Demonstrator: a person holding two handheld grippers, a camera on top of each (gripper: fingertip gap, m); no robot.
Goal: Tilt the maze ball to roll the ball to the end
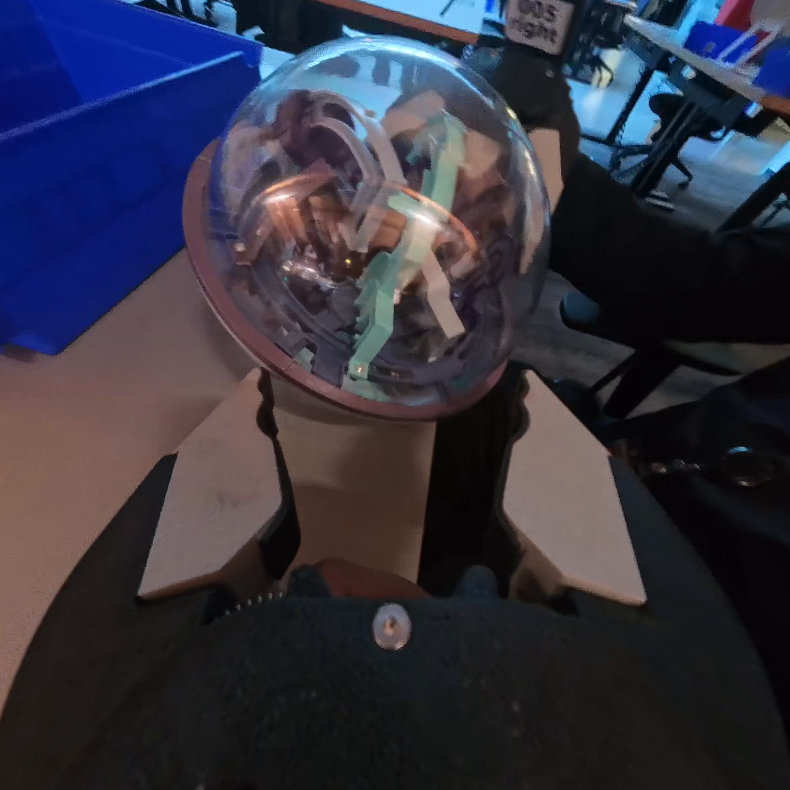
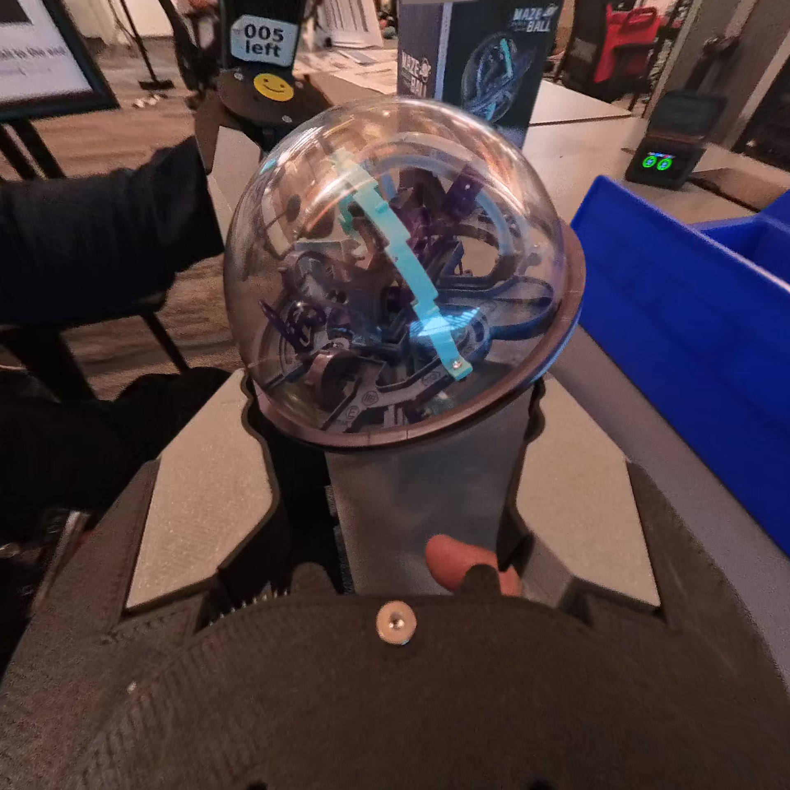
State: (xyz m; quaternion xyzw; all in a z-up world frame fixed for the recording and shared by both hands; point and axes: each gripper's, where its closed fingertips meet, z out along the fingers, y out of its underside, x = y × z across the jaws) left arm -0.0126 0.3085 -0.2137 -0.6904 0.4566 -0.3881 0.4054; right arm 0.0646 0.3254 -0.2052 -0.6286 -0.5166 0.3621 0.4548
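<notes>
The maze ball (image 1: 367, 226) is a clear sphere with teal, purple and grey tracks inside and a dark ring around its middle. It is held tilted above the table edge between both grippers, which face each other. My left gripper (image 1: 393, 397) has its wide-spread fingers (image 1: 222, 470) pressed on the ball's sides. My right gripper (image 2: 389, 406) grips the ball (image 2: 397, 273) from the opposite side, fingers (image 2: 568, 491) against it. I cannot pick out the small rolling ball inside.
A blue bin (image 1: 107, 171) stands on the beige table (image 1: 85, 427) close beside the ball; it shows in the right wrist view (image 2: 684, 320) too. The toy's box (image 2: 479, 64) and a small device with green lights (image 2: 660, 162) stand behind. A person's dark sleeve (image 2: 98, 239) reaches in.
</notes>
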